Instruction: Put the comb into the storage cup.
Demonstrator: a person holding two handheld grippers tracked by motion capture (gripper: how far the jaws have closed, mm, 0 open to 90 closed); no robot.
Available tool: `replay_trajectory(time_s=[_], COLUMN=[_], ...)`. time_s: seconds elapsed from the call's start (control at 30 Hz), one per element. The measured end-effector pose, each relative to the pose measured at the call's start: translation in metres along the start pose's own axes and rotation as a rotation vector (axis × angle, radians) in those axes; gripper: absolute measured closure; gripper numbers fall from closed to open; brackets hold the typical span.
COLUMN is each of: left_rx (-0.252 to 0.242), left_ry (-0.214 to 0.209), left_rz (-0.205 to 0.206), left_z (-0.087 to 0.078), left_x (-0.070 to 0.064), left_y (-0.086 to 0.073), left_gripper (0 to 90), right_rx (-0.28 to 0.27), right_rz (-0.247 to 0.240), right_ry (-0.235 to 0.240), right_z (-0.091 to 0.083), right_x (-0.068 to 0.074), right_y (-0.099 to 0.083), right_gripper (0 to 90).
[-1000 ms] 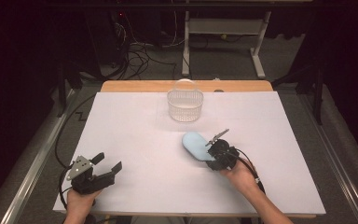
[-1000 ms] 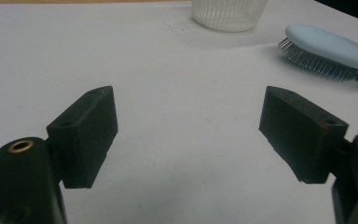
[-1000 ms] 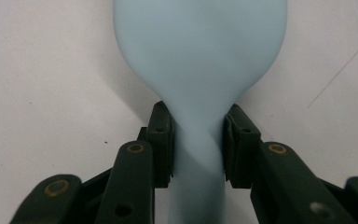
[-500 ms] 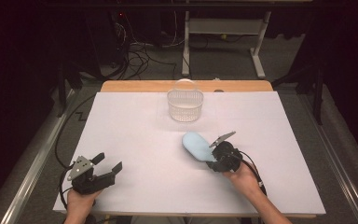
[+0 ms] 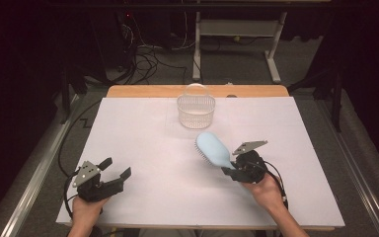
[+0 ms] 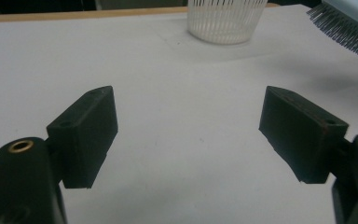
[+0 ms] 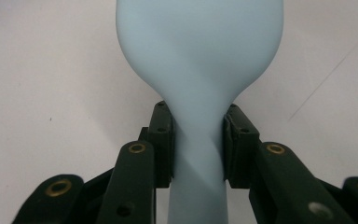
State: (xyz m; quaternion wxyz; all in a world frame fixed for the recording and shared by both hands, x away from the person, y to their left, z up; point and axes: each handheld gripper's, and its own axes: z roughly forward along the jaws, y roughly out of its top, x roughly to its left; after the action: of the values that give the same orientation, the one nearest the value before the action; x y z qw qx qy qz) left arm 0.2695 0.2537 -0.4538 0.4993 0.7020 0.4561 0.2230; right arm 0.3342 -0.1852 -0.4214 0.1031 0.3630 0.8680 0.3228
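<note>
Near the table's right front, the right gripper (image 5: 235, 169), clamped on the hairbrush (image 5: 212, 148) handle, has lifted it toward the basket (image 5: 196, 110); the left gripper (image 5: 109, 170) gapes wide.

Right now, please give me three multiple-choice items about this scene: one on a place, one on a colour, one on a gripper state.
1. Where does the basket stand?
A. far middle of the table
B. beside the left gripper
C. on the floor

2. What colour is the hairbrush?
A. red
B. light blue
C. black

3. How is the right gripper?
A. open, holding nothing
B. shut on the basket
C. shut on the hairbrush

Answers: 1 A, it stands near the table far edge; 2 B, its back is pale blue; 3 C, the jaws clamp the handle.
</note>
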Motion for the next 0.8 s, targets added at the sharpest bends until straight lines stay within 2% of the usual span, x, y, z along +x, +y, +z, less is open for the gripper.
replay_trajectory(time_s=[0.13, 0.4, 0.5, 0.63, 0.8], left_rx=[0.01, 0.024, 0.037, 0.067, 0.066], left_ry=[-0.017, -0.061, -0.091, -0.126, -0.161], left_rz=[0.02, 0.048, 0.053, 0.085, 0.094], left_z=[0.007, 0.025, 0.032, 0.042, 0.047], left_x=[-0.005, -0.019, -0.026, -0.036, -0.043], left_y=[0.011, 0.027, 0.028, 0.029, 0.033], left_gripper=[18.8, 18.8, 18.8, 18.8, 18.8], right_rx=[-0.067, -0.082, -0.081, -0.086, -0.098], right_rz=[0.026, 0.019, 0.021, 0.021, 0.021], right_ry=[0.007, 0.009, 0.011, 0.011, 0.013], right_z=[-0.008, -0.013, -0.012, -0.012, -0.012], right_x=[-0.002, -0.005, -0.003, -0.002, -0.003], right_y=[-0.003, -0.006, -0.006, -0.006, -0.005], right_gripper=[69.9, 69.9, 69.9, 69.9, 69.9])
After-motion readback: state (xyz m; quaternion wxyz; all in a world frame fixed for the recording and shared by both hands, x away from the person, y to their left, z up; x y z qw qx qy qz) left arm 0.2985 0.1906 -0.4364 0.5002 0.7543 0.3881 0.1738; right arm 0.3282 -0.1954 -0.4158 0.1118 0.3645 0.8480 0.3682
